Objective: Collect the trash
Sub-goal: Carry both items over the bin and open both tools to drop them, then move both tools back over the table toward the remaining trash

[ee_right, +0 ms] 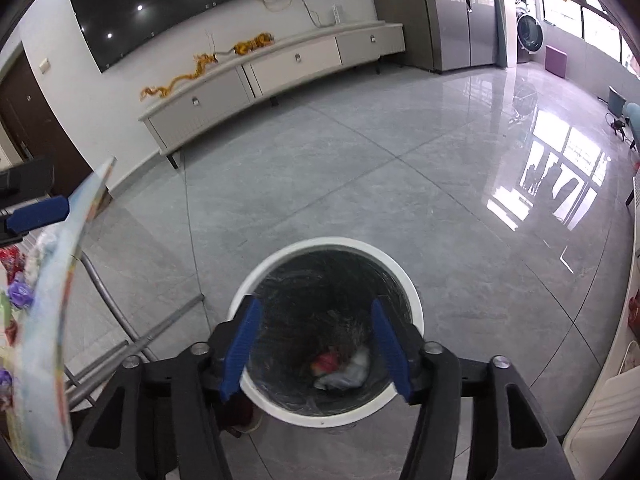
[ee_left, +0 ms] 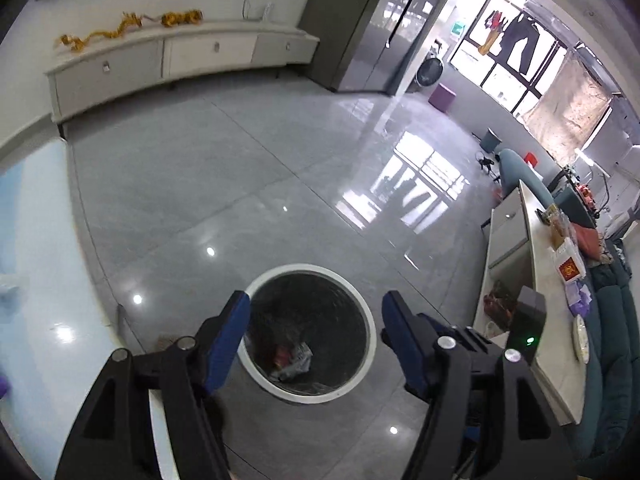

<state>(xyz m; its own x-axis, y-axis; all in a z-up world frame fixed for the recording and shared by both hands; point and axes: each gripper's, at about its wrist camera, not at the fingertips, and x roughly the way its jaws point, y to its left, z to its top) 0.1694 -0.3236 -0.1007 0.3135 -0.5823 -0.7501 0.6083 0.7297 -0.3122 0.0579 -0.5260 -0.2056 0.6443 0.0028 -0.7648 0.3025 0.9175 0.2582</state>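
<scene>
Both jaws gape empty over the bin [ee_right: 325, 408]: left gripper [ee_left: 316, 312], right gripper [ee_right: 316, 322]; trash [ee_right: 344, 368] inside; risk: lowering either could clip the rim.

Both grippers, left [ee_left: 316, 312] and right [ee_right: 316, 320], are finished in black with blue jaws. The bin [ee_right: 416, 300] is rimmed in white and lined in black; red and white trash [ee_right: 340, 366] is seen at its bottom. The floor [ee_right: 360, 168] is tiled in glossy grey. The cabinet [ee_right: 280, 68] is coloured cream, and a yellow-gold ornament [ee_right: 208, 60] is noted on it.
</scene>
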